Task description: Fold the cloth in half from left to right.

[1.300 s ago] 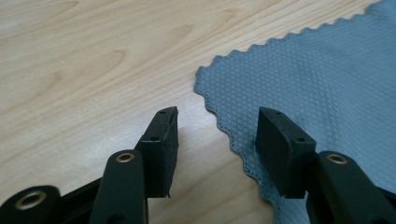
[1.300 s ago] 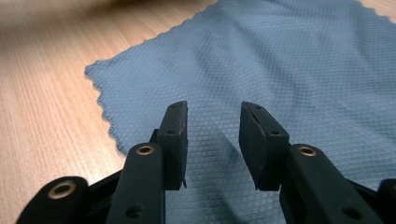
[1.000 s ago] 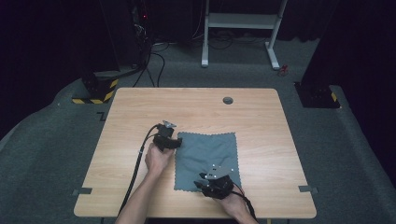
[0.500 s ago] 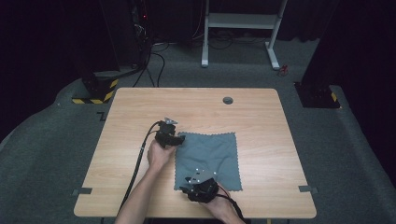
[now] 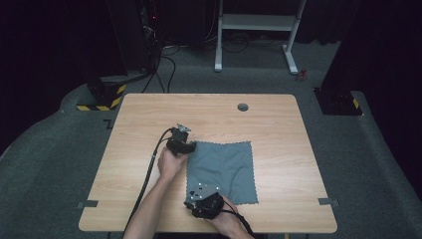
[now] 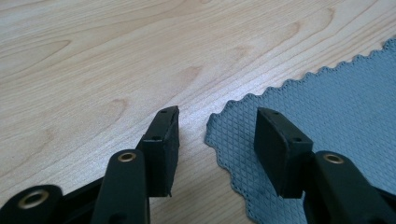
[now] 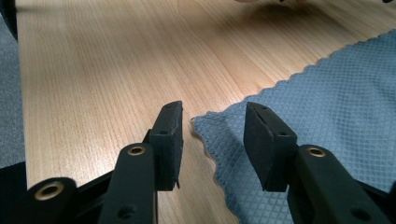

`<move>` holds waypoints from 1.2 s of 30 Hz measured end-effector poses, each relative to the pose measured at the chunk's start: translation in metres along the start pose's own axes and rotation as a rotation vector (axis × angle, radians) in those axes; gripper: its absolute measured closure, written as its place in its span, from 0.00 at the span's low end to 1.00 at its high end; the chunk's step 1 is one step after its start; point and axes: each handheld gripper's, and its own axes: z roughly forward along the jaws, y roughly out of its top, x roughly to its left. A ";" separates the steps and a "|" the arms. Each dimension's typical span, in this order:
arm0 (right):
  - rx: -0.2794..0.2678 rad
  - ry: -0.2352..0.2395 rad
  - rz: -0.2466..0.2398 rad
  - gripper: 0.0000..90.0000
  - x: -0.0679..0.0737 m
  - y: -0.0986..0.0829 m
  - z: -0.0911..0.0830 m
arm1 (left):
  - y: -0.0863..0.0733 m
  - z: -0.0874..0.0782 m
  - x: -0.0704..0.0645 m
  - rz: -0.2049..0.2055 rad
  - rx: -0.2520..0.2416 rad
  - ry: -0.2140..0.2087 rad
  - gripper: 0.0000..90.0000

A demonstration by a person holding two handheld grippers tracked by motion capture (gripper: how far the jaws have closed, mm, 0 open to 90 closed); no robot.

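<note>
A grey-blue cloth [image 5: 224, 169] with scalloped edges lies flat on the wooden table [image 5: 149, 114]. My left gripper [image 5: 193, 145] sits at the cloth's far left corner, open; in the left gripper view that cloth corner [image 6: 219, 128] lies between the two jaws of the left gripper [image 6: 217, 133]. My right gripper [image 5: 191, 203] is at the near left corner, open; in the right gripper view the cloth corner [image 7: 208, 123] lies between the jaws of the right gripper [image 7: 212, 135]. Neither gripper grips anything.
A round cable hole [image 5: 243, 107] is near the table's far edge. The left gripper's cable [image 5: 149, 169] trails along the forearm. Bare wood lies left and right of the cloth. Beyond the table stand a white desk frame [image 5: 259, 30] and dark equipment on the carpet.
My right gripper has slid left along the cloth's near edge to its near left corner. My left gripper has stayed at the far left corner.
</note>
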 end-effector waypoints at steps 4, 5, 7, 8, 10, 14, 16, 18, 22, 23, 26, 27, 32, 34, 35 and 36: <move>0.022 -0.004 -0.015 0.70 0.002 0.002 0.003 | 0.001 0.001 0.000 0.002 -0.003 0.000 0.58; 0.022 -0.004 -0.012 0.71 0.002 0.002 0.003 | 0.001 0.001 0.000 0.003 -0.002 0.001 0.58; 0.027 -0.007 -0.003 0.74 0.002 0.002 0.003 | 0.002 0.002 0.000 0.001 -0.006 0.002 0.59; 0.027 -0.010 -0.002 0.76 0.002 0.002 0.003 | 0.002 0.002 0.000 0.002 -0.005 0.004 0.60; 0.031 -0.018 -0.006 0.82 0.002 0.003 0.003 | 0.002 0.002 0.000 0.005 -0.010 0.002 0.63; 0.037 -0.028 -0.024 0.89 0.004 0.003 0.003 | 0.002 0.002 -0.001 0.024 -0.013 -0.015 0.69; 0.041 -0.033 -0.028 0.94 0.005 0.004 0.003 | 0.002 0.002 -0.002 0.029 -0.007 -0.023 0.74; 0.039 -0.042 -0.029 0.98 0.005 0.004 0.003 | 0.002 0.002 -0.001 0.025 -0.009 -0.033 0.79; 0.050 -0.043 -0.012 1.00 0.005 0.004 0.002 | 0.003 0.002 -0.002 0.028 -0.010 -0.048 0.92; 0.049 -0.044 -0.012 1.00 0.005 0.004 0.002 | 0.003 0.002 -0.002 0.035 -0.007 -0.051 0.95; 0.041 -0.045 -0.015 1.00 0.005 0.004 0.002 | 0.004 0.002 -0.001 0.023 -0.004 -0.061 0.99; 0.041 -0.043 -0.013 1.00 0.005 0.004 0.002 | 0.004 0.002 0.000 0.011 -0.002 -0.064 0.99; 0.015 -0.032 -0.002 1.00 0.003 0.004 -0.003 | 0.004 0.000 0.006 -0.018 -0.005 -0.093 1.00; 0.013 -0.030 0.008 1.00 0.003 0.005 -0.005 | 0.005 -0.001 0.007 -0.024 -0.014 -0.102 1.00; 0.010 -0.029 0.008 1.00 0.003 0.005 -0.005 | 0.006 -0.002 0.008 -0.018 -0.014 -0.100 1.00; 0.009 -0.029 0.010 1.00 0.003 0.005 -0.006 | 0.006 -0.003 0.008 -0.021 -0.018 -0.104 1.00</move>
